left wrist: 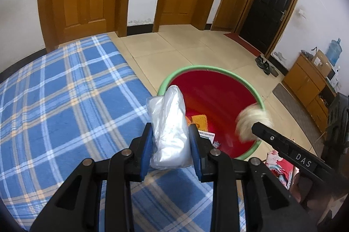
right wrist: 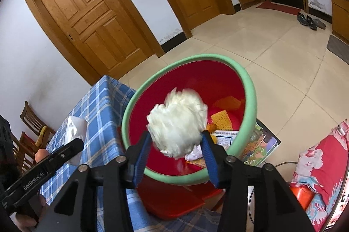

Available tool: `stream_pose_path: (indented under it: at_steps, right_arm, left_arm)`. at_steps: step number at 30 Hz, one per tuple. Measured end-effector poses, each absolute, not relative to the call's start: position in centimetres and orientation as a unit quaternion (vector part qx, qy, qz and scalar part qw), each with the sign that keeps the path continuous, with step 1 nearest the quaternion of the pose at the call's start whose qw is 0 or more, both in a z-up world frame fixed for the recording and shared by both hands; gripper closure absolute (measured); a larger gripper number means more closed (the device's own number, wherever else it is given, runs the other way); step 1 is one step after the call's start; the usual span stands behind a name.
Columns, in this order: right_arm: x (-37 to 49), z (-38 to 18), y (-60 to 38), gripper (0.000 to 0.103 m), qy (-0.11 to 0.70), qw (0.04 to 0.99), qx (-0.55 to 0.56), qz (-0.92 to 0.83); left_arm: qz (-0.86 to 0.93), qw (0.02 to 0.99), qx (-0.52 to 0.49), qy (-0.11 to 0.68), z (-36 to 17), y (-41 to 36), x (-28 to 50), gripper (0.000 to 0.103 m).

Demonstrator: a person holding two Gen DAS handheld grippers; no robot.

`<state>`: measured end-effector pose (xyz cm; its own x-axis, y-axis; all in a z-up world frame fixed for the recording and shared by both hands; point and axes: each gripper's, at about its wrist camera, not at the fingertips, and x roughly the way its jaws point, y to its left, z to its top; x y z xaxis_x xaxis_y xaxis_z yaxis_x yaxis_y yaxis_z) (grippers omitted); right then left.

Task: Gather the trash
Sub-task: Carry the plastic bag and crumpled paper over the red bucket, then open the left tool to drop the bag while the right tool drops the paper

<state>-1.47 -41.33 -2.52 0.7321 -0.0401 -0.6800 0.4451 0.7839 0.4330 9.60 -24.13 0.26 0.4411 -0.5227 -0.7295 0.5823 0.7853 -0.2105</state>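
Nearest the lens in the left wrist view is the left gripper [left wrist: 171,144], its blue-padded jaws closed narrow on a crumpled clear plastic bag [left wrist: 169,129] that stands up between them, long axis running away along the fingers. In the right wrist view, the right gripper [right wrist: 177,151] sits just as close, jaws set fairly wide around a white fluffy wad [right wrist: 177,122], blurred; whether the pads actually press it or it is slipping free, I cannot tell.

Take the red bin [right wrist: 242,88] with the green rim as the landmark. Largest beside it is the bed with the blue plaid cover [left wrist: 65,101], lying against the bin's left side. Beyond the bin spreads the tiled floor [left wrist: 174,46]. To the bin's right lie some printed booklets [right wrist: 261,144] on the floor. Inside the bin sit a yellow perforated piece [right wrist: 220,120], printed paper and a smaller white scrap.

The wad hangs directly over the bin's mouth, so the right gripper is the nearer one to a drop; opening there should let it fall inside. The plastic bag hangs over the bin's near-left rim, still partly above the bed edge, so my guess is the left gripper needs to carry further right and forward over the opening before releasing.
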Motion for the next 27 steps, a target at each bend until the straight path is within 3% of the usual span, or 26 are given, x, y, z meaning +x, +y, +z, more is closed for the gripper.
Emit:
stream_pose_path:
  at_steps: [2,16,20,25,27]
  right_arm:
    - [-1.6,-2.6,-41.6,0.046,0.339,0.881,0.300,-0.140]
    - [-2.8,-2.5,-42.7,0.045,0.327,0.880,0.312,-0.145]
    - [-2.9,-2.6,-43.1,0.045,0.325,0.880,0.314,-0.148]
    - [-3.2,-2.5,-43.3,0.045,0.322,0.880,0.315,-0.150]
    - [-3.3,-2.2,-43.3,0.045,0.320,0.881,0.313,-0.150]
  left_arm:
    - [-0.328,0.846,0.039,0.419,0.0,-24.7,9.6,0.071]
    - [-0.344,0.838,0.065,0.419,-1.1,-28.6,10.4,0.070]
    - [-0.348,0.839,0.073,0.412,-0.9,-29.4,10.3,0.055]
    - [-0.342,0.844,0.076,0.406,-0.6,-29.4,9.6,0.054]
    - [-0.334,0.847,0.073,0.408,-0.5,-29.0,9.5,0.049]
